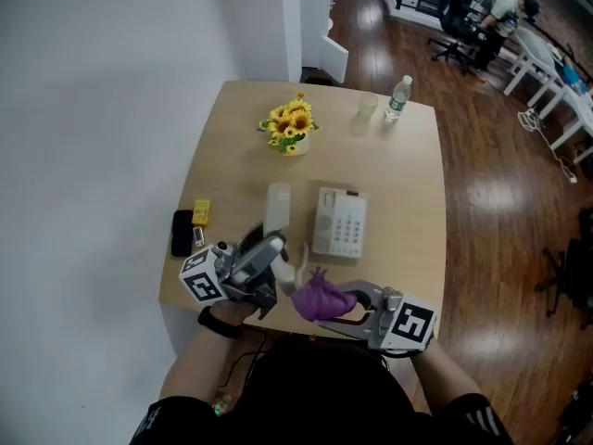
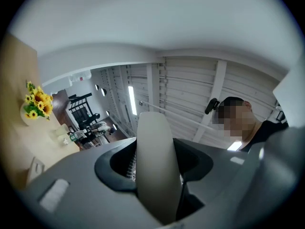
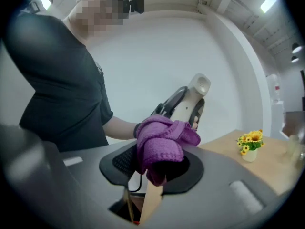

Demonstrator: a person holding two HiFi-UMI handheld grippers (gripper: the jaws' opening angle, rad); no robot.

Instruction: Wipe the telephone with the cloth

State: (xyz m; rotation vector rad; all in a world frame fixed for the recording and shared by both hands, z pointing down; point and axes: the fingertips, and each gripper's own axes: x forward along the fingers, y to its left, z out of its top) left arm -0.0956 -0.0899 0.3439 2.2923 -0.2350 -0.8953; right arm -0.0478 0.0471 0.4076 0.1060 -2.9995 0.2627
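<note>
The cream plastic telephone handset [image 1: 298, 265] looks light, rigid and smooth-shelled, so it is probably slippery under hard pads. A hold across its narrow middle suits it best and leaves both rounded ends free for wiping. The left gripper [image 1: 278, 272] has it about there, jaws closed on the handset [image 2: 154, 161] so that the cream bar rises straight out from between them. The purple knitted cloth [image 1: 321, 298] is soft and limp; it should bunch and drag rather than slide, and needs only a pinch on a fold. The right gripper [image 1: 341, 304] has its jaws shut on the cloth [image 3: 159, 144], with loose folds spilling over the jaw tips. The left gripper is rolled so its jaws point up and to the right, while the right gripper lies level with its jaws pointing left. The cloth sits just beside the handset's lower part, touching or nearly so; I cannot tell which. The right gripper view shows the handset [image 3: 193, 97] tilted just beyond the cloth. The white push-button telephone base [image 1: 338, 222] lies on the pale wooden table [image 1: 408, 184] ahead of both pairs of jaws and apart from them. Being flat and probably heavier, it should stay put under light strokes.
</note>
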